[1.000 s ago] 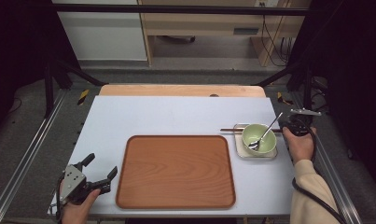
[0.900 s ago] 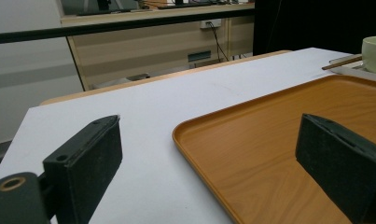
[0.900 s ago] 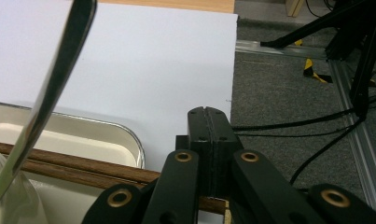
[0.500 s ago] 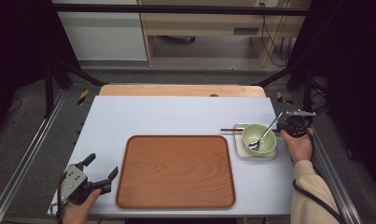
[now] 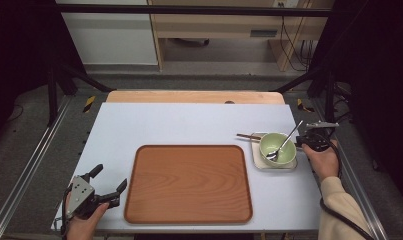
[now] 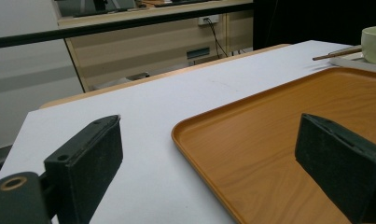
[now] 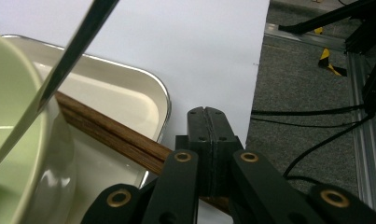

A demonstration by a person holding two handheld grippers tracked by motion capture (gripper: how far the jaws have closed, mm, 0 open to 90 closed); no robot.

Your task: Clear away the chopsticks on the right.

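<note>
A pale grey-white table (image 5: 189,120) carries a large rounded-rectangle brown wooden tray (image 5: 189,182) at its near middle. Right of the tray sits a small cream enamel dish with a metal rim (image 5: 275,162), and in it stands a round pale green bowl (image 5: 277,147) holding a slim silver spoon (image 5: 284,145) whose handle leans up toward the right. A pair of dark brown wooden chopsticks (image 7: 115,135) lies across the dish, its tips poking out to the left.

Since a second ago the right gripper (image 5: 309,141) has shifted slightly closer to the dish's right edge; the left gripper (image 5: 101,187) has kept its place at the table's near left corner.

The right gripper's jaws are pressed together, over the chopsticks' near end; whether they pinch it I cannot tell. The left gripper's jaws stand spread wide, holding nothing, beside the tray's left rim.
</note>
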